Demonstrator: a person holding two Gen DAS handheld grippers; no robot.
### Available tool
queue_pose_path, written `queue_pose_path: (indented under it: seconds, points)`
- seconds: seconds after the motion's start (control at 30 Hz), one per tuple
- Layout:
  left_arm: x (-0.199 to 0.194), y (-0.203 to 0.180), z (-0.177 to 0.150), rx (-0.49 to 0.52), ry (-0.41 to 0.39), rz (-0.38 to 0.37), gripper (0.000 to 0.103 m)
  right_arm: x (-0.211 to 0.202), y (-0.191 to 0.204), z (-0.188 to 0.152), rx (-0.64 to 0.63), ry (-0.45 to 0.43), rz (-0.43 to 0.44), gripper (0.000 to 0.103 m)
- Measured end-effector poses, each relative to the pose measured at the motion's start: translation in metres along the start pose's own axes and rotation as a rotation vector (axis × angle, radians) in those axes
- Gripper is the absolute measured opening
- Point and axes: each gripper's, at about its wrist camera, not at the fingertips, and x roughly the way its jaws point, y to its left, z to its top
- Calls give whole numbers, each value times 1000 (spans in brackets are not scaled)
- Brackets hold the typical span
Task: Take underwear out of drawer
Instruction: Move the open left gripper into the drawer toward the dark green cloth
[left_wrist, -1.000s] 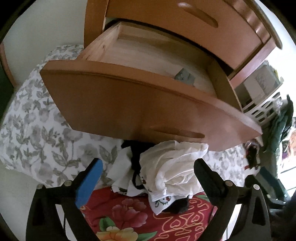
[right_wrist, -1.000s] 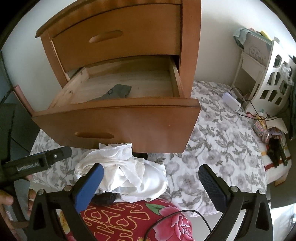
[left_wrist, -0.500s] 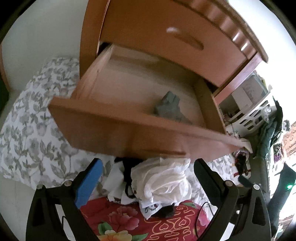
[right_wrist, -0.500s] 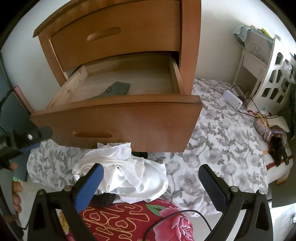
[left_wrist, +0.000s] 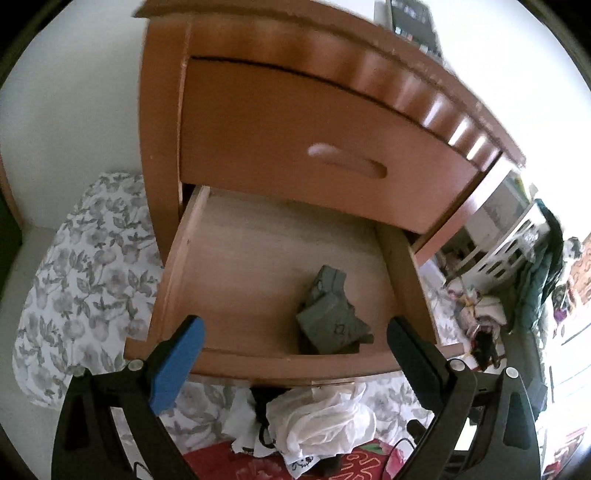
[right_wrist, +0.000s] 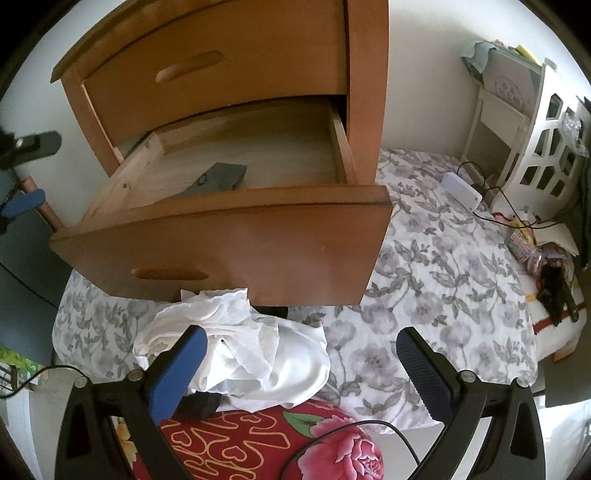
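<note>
A wooden nightstand's lower drawer is standing pulled open. A folded grey piece of underwear is lying on the drawer floor, near the front right corner. The left gripper is hovering above the drawer's front edge, fingers spread wide and holding nothing. The right gripper is hanging lower, in front of the drawer, also spread and empty. Below the drawer front, crumpled white clothes are lying on a grey floral sheet, beside a red flowered cloth.
</note>
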Motion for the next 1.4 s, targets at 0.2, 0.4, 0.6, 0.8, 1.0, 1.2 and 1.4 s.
queue_pose_path:
  seconds: [0.2, 0.4, 0.6, 0.8, 1.0, 1.2, 1.4]
  points:
    - [24, -18, 13, 53, 81, -3, 99, -2, -6, 7, 13, -17, -11, 103]
    - [63, -21, 23, 49, 191, 18, 99, -5, -12, 12, 25, -37, -24, 103]
    - [102, -14, 30, 26, 295, 46, 99, -2, -15, 12, 31, -30, -23, 103]
    - [134, -14, 29, 16, 419, 14, 99, 1, -18, 12, 39, -25, -25, 103]
    - [164, -19, 24, 37, 527, 3, 99, 2, -18, 13, 37, -22, -25, 103]
    - [180, -24, 25, 30, 595, 16, 99, 4, -20, 12, 36, -18, -29, 103]
    - [196, -31, 26, 30, 625, 67, 99, 4, -21, 13, 35, -19, -30, 103]
